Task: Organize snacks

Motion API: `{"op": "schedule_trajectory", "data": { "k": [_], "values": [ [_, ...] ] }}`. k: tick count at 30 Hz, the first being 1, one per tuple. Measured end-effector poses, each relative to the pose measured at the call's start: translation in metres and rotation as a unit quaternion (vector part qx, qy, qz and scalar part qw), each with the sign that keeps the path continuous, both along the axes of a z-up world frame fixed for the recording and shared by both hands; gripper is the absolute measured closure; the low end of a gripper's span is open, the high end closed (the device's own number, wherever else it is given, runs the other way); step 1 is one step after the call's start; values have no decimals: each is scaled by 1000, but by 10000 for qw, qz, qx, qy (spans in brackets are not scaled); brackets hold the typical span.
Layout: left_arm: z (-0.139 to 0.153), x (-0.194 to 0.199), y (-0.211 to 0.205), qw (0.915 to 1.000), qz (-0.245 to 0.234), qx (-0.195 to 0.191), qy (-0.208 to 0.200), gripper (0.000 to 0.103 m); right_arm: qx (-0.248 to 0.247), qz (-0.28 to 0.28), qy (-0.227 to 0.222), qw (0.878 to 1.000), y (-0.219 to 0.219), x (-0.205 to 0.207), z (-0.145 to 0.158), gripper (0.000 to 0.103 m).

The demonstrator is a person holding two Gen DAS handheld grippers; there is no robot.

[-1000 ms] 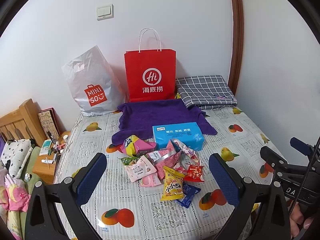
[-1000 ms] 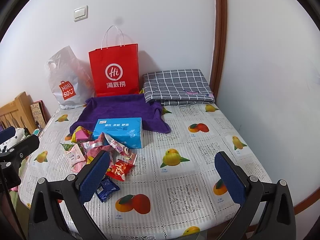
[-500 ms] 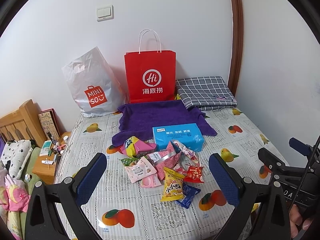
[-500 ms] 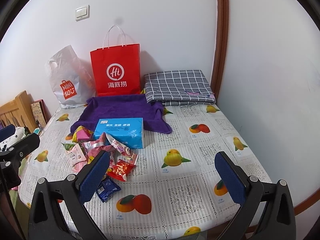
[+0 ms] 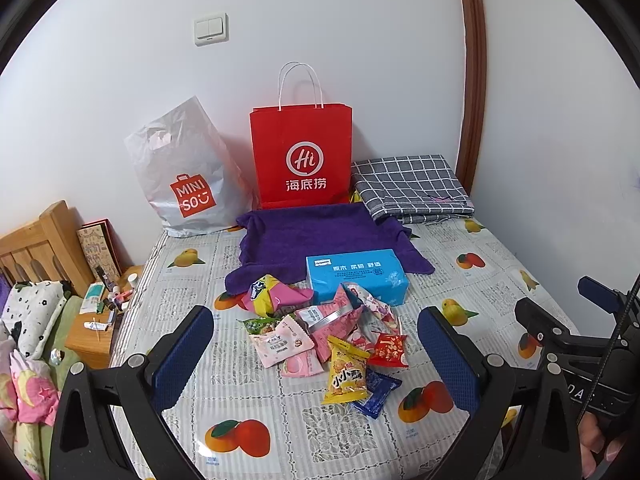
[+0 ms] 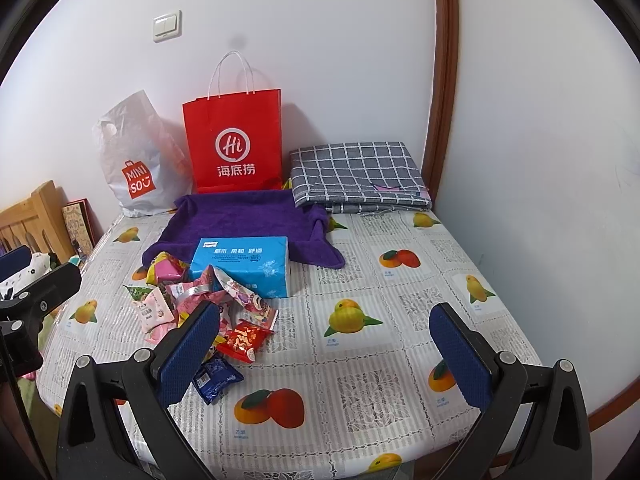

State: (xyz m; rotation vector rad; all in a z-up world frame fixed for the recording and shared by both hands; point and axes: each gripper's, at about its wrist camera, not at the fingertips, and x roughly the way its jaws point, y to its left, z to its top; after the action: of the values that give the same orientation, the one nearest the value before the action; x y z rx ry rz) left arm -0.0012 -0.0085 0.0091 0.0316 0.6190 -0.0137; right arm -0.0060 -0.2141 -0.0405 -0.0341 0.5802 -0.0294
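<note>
A heap of snack packets [image 5: 320, 328] lies on the fruit-print tablecloth [image 5: 248, 396], in front of a blue tissue box [image 5: 356, 274]. It holds pink packets, a yellow packet [image 5: 347, 376], a red packet [image 5: 387, 350] and a dark blue packet [image 5: 376, 394]. My left gripper [image 5: 314, 340] is open and empty, held above the near side of the heap. My right gripper [image 6: 324, 336] is open and empty, to the right of the heap [image 6: 208, 304]. The red packet [image 6: 244, 339] and blue packet [image 6: 216, 376] lie by its left finger.
A purple towel [image 5: 320, 236] lies behind the tissue box. A red paper bag [image 5: 302, 156], a white Miniso bag [image 5: 184, 176] and a folded grey checked cloth [image 5: 412, 188] stand against the back wall. A wooden bedframe [image 5: 36, 244] and a small stand [image 5: 100, 320] are at left.
Both grippers have drifted slightly; the scene sits a little lower in the left wrist view. Nothing on the table has moved.
</note>
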Motion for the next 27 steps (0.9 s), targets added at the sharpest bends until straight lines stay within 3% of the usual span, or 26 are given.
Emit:
{"op": "schedule_trajectory", "data": {
  "k": [27],
  "values": [
    [-4, -3, -1, 10000, 15, 9, -27, 0, -62, 49, -42, 10000, 6, -4, 3, 0]
  ]
}}
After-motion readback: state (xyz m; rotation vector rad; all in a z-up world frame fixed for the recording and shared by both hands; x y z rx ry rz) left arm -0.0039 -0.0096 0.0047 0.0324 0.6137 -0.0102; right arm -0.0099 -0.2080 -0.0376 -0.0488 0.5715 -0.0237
